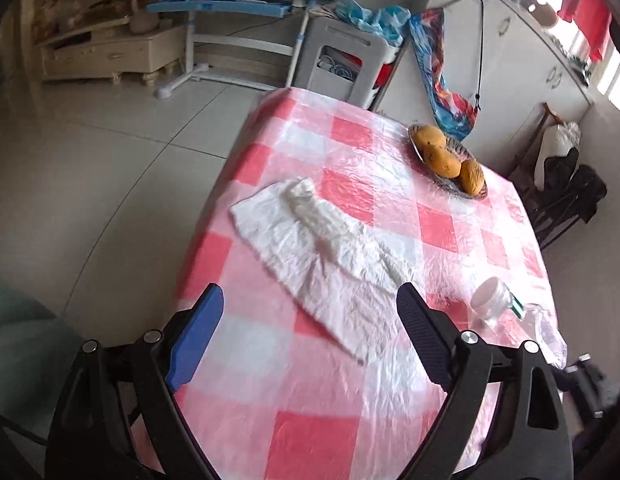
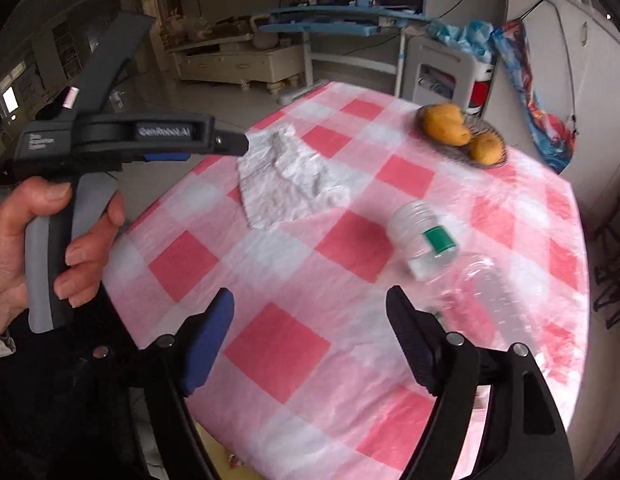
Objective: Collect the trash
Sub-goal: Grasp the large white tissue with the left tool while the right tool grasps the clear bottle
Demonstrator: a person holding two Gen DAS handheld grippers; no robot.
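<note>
Checked tablecloth [image 2: 278,344] bears crumpled tissue [image 2: 286,176], seemingly clear bottle [image 2: 426,236].

2 wrist fisheyes, both angled steeply down over the near edge of the checked table [image 1: 310,420], own jaws at bottom of frame. Left view sits close above the white paper [image 1: 326,248], looking along the table toward the fruit bowl [image 1: 448,160]. Right view sits further right, a bit higher, and catches the left gripper [image 2: 238,145] held in a hand [image 2: 34,236]. Shared: paper, bowl, clear bottle [image 2: 426,236], blue desk [image 2: 330,16].
</note>
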